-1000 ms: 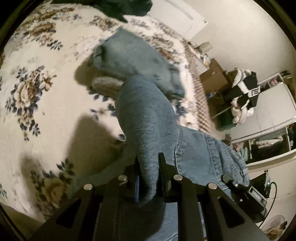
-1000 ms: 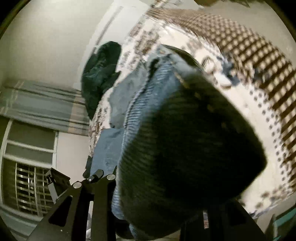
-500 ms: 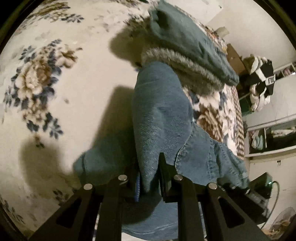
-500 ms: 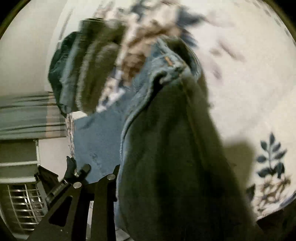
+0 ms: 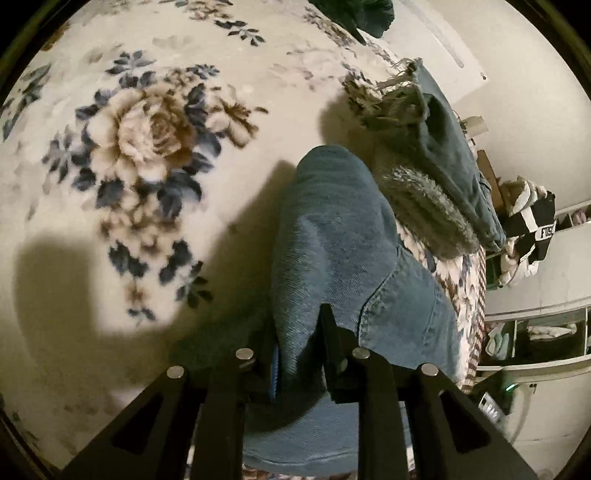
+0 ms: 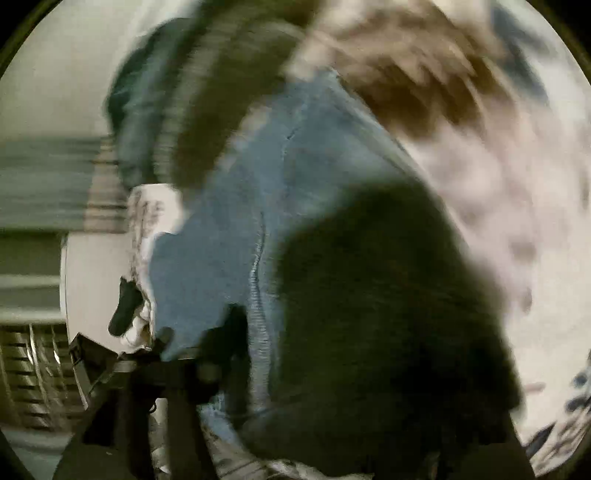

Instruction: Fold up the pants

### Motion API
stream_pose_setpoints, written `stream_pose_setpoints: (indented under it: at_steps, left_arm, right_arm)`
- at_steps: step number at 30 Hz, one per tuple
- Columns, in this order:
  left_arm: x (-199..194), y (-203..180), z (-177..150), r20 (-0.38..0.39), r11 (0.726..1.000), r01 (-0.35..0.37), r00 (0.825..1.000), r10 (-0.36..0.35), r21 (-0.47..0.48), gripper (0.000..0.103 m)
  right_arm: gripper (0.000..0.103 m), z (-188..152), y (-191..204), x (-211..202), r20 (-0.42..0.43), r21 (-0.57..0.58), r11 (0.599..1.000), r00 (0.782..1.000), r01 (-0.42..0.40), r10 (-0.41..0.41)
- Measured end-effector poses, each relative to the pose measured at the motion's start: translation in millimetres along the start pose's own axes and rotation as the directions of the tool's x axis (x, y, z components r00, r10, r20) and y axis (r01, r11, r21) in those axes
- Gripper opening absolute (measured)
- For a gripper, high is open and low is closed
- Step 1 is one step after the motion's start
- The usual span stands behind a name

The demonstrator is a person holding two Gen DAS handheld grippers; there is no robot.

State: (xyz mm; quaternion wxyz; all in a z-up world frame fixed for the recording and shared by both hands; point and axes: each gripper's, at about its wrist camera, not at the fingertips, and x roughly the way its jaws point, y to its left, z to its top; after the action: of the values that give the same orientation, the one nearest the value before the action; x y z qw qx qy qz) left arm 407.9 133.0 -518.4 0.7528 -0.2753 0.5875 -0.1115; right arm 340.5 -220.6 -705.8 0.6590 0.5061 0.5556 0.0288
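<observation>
Left wrist view: the left gripper (image 5: 297, 332) is clamped on a raised fold of the blue denim pants (image 5: 332, 236), with both black fingers (image 5: 330, 332) pressing the cloth from either side. From the pinch, the denim rises in a hump and falls away to the right, where a stitched seam curves across it. The pants lie on a cream floral blanket (image 5: 140, 147), and the lifted fold casts a dark shadow on the blanket just to its left. Beyond the hump, the frayed grey hem (image 5: 417, 199) of the pant leg lies folded back against darker denim. A dark garment (image 5: 354, 14) sits at the far edge of the blanket — well apart from the pants. Shelving (image 5: 535, 332) holding clothes stands at the right.

Right wrist view: heavy motion blur. Denim (image 6: 236, 229) fills the centre, and a dark mass of cloth covers the lower right. The right gripper (image 6: 207, 350) shows only as a smeared black shape at the lower left — whether it is closed on the fabric cannot be determined.
</observation>
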Motion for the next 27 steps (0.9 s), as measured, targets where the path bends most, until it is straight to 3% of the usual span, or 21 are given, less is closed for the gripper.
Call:
stream_pose_setpoints:
  at_steps: [2,5,10,14,17,20,22,24,25,26,27]
  left_arm:
    - [-1.5,0.3,2.8,-0.012,0.999,0.032,0.999,-0.032,-0.022,0.024]
    - [0.3,2.1,4.6,-0.021,0.997,0.073,0.997,-0.074,-0.029,0.043]
    - [22.1,2.2,14.1,-0.055,0.997,0.082,0.995,-0.082,-0.005,0.055]
    - [36.8,5.1,26.1,-0.079,0.995,0.095,0.992,-0.095,-0.009,0.058]
    - [43.9,6.3,35.1,-0.097,0.996,0.092,0.991,-0.091,0.010,0.064]
    - [50.5,11.9,39.1,-0.120,0.995,0.098,0.988,-0.096,0.008,0.068]
    - [51.9,15.3,38.4,-0.124,0.994,0.108,0.986,-0.107,0.001,0.068]
    - [50.6,17.2,37.6,-0.119,0.994,0.110,0.987,-0.110,-0.004,0.068]
    - [48.5,15.5,36.6,-0.110,0.994,0.105,0.989,-0.104,0.005,0.064]
    - [46.9,14.1,35.4,-0.105,0.995,0.104,0.989,-0.102,0.014,0.046]
    - [43.5,8.8,33.2,-0.100,0.991,0.134,0.986,-0.131,0.028,0.032]
  right_arm:
    - [0.094,-8.0,-20.5,-6.1,-0.002,0.058,0.996,0.998,-0.067,0.067]
    - [0.095,-25.7,-39.5,-1.2,-0.035,0.131,0.980,0.987,-0.151,0.157]
    - [0.095,-30.2,-42.9,42.7,-0.083,0.203,0.952,0.964,-0.231,0.252]
    - [0.098,-19.2,-45.6,69.1,0.011,0.293,0.907,0.950,-0.302,0.312]
    - [0.098,-19.1,-44.5,64.9,0.102,0.334,0.858,0.920,-0.390,0.379]
    - [0.096,-20.2,-44.0,67.2,0.135,0.323,0.860,0.918,-0.396,0.372]
    - [0.092,-18.7,-43.4,68.7,0.142,0.332,0.865,0.927,-0.376,0.348]
    - [0.080,-17.5,-38.4,66.2,0.137,0.326,0.880,0.938,-0.347,0.319]
    - [0.065,-17.7,-36.0,63.5,0.138,0.317,0.888,0.942,-0.334,0.306]
    - [0.056,-18.1,-32.7,59.3,0.139,0.306,0.896,0.946,-0.321,0.292]
    - [0.053,-18.1,-28.8,54.5,0.139,0.294,0.907,0.952,-0.303,0.273]
